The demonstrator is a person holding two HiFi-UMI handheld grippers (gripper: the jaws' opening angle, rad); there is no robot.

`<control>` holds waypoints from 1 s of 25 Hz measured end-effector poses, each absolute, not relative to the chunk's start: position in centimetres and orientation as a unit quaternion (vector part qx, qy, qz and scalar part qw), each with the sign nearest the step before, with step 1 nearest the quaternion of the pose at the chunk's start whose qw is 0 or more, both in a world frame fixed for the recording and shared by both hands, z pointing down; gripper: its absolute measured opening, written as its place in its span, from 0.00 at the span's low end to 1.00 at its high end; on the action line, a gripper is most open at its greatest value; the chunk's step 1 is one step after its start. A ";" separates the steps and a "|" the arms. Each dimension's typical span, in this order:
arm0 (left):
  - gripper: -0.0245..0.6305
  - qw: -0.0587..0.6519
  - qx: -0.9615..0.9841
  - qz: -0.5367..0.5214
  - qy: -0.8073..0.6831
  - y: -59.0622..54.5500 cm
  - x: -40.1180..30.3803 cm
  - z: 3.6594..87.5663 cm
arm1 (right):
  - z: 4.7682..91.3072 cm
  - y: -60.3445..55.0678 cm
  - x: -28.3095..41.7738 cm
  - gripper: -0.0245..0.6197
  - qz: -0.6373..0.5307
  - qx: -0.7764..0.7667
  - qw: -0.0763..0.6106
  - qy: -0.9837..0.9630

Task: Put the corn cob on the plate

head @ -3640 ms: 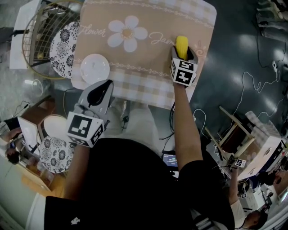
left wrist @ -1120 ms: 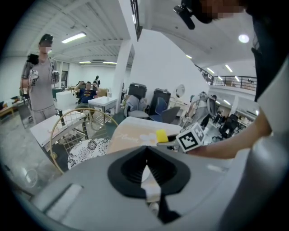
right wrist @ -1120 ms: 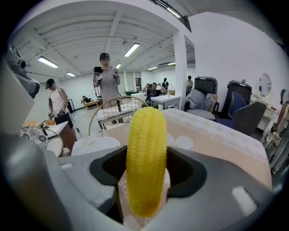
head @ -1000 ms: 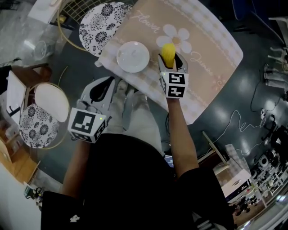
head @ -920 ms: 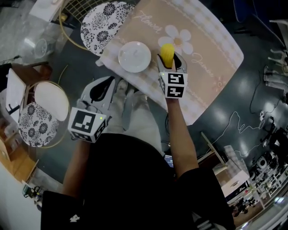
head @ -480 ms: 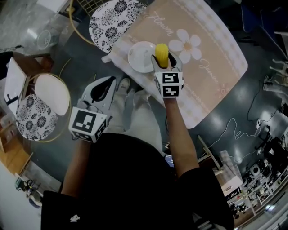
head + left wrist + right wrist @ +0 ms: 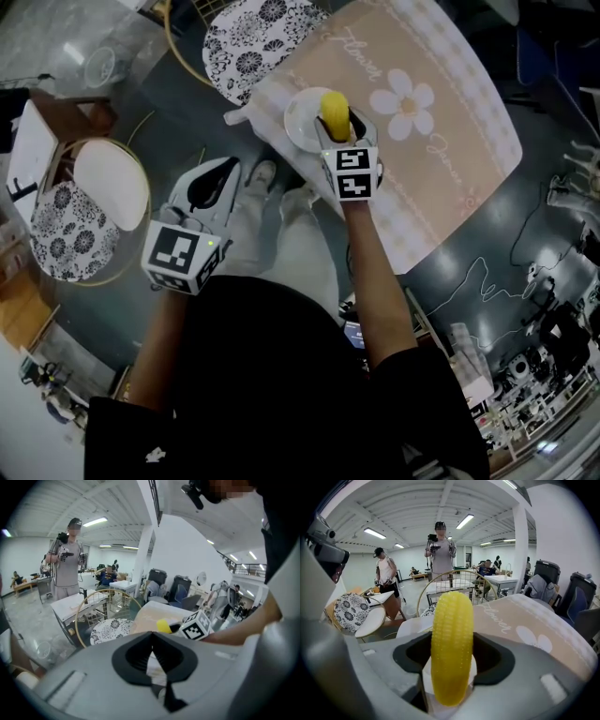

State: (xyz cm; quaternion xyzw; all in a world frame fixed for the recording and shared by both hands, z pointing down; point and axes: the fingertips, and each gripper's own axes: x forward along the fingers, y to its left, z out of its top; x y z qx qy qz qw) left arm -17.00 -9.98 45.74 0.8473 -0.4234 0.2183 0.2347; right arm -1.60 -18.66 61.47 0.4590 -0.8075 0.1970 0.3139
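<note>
Corn cob (image 7: pixel 451 644) between right gripper (image 7: pixel 452 660) jaws, over plate (image 7: pixel 299 122)

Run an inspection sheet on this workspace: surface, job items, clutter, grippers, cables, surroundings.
Surface: table under a beige flower cloth.
Job's things: corn held upright over the white plate, not released.
Clutter: nothing seen on the cloth.
Grippers: right gripper shut on the corn; left gripper shut, empty, off the table.
Cables: white cable loose on the floor, right of the table.
Surroundings: patterned chairs; people standing in the hall.
</note>
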 end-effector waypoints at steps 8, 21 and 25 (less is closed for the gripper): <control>0.04 0.245 0.845 0.220 -0.421 -9.6 -17.5 46.3 | 63.3 -18.8 -3.4 0.44 0.199 0.434 0.337 -0.812; 0.04 0.248 0.843 0.225 -0.422 -9.8 -18.4 46.7 | 65.6 -19.3 -4.8 0.44 0.195 0.411 0.367 -0.811; 0.04 0.253 0.836 0.230 -0.430 -10.0 -18.9 46.8 | 66.1 -19.4 -4.9 0.44 0.193 0.415 0.375 -0.806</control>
